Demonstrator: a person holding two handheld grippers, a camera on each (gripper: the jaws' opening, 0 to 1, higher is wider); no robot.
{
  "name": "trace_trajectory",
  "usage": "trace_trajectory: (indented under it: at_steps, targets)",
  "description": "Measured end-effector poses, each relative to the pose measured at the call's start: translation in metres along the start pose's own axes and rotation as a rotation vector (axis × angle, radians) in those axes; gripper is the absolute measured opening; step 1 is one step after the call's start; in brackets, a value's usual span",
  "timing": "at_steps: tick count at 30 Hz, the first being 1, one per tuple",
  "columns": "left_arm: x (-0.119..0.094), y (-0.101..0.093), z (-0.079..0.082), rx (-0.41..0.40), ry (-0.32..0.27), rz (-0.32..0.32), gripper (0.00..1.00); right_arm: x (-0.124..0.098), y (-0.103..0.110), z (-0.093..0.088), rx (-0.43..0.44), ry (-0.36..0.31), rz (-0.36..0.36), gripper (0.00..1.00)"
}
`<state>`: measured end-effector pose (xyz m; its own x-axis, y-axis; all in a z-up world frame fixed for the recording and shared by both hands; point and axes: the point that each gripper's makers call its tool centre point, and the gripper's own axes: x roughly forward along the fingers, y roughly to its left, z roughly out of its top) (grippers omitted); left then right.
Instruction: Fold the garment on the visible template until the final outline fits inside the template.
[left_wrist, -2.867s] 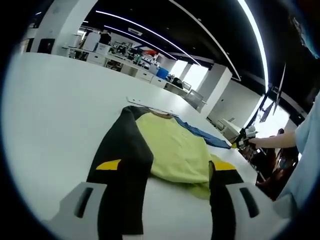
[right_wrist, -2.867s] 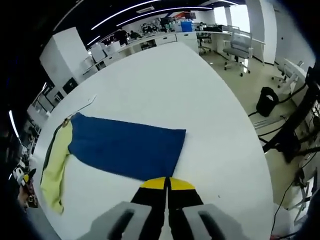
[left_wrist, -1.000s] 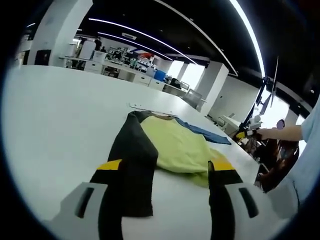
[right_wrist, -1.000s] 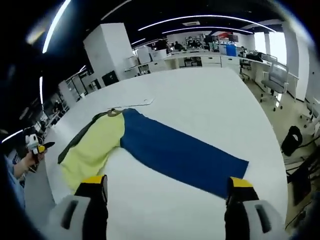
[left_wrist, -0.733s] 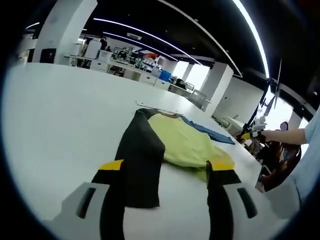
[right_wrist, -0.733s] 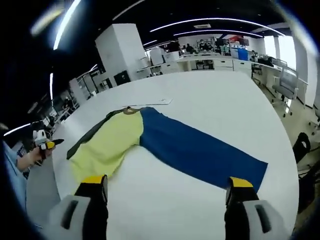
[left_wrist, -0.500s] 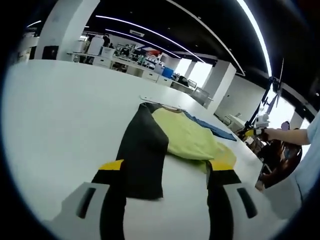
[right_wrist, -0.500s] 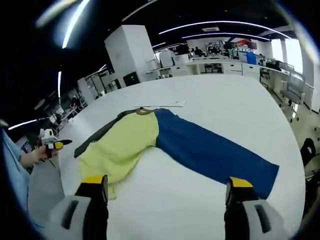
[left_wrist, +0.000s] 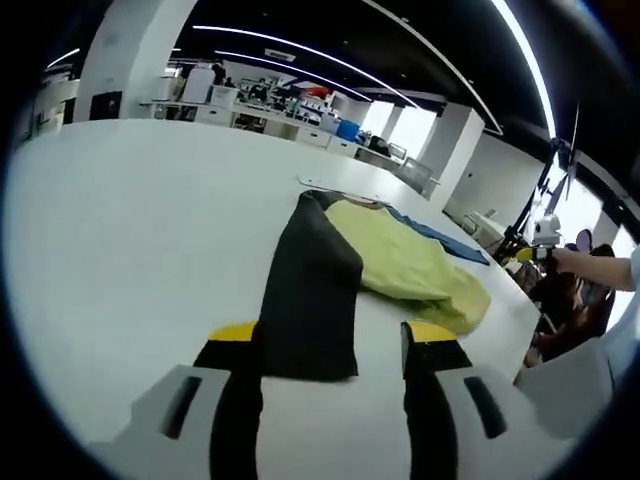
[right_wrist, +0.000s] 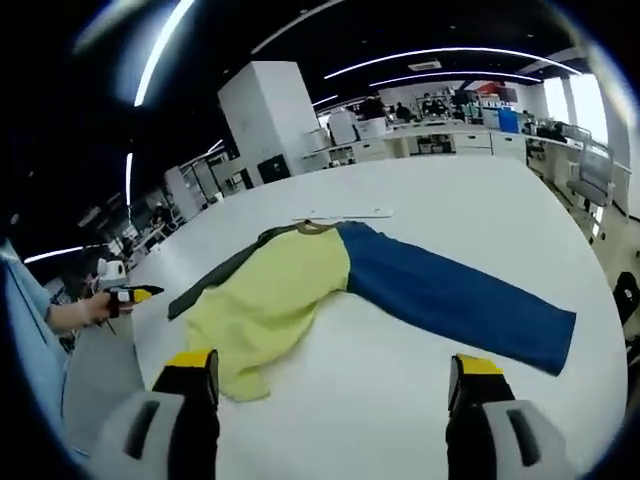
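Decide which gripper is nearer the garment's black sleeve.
Left. The left gripper has the black sleeve end between its open jaws; the right gripper hangs beyond the yellow body.
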<state>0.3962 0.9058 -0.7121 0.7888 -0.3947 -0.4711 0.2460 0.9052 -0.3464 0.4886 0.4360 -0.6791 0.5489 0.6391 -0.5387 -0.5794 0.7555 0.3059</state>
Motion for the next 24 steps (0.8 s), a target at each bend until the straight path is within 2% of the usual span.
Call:
trace_trajectory:
  at_steps: [2,5,8,11,14,24]
  targets:
    - [0.003,0.007,-0.004,0.003,0.022,0.006,0.52,-0.003,0.005,-0.005,0.007,0.003,0.006,0.96]
    - [0.006,0.018,-0.011,-0.007,0.049,0.024,0.48,-0.009,0.006,-0.010,0.003,0.004,0.002,0.96]
    - [0.010,0.030,-0.017,-0.037,0.060,0.051,0.41,-0.016,0.005,-0.011,0.017,-0.009,-0.003,0.96]
    - [0.014,0.037,-0.022,-0.029,0.075,0.077,0.40,-0.023,0.004,-0.010,0.026,-0.023,-0.014,0.96]
    - [0.016,0.040,-0.026,-0.026,0.091,0.083,0.36,-0.026,0.005,-0.010,0.029,-0.030,-0.018,0.95]
    - [0.012,0.042,-0.029,-0.042,0.081,0.107,0.21,-0.027,0.010,-0.014,0.036,-0.027,-0.018,0.93]
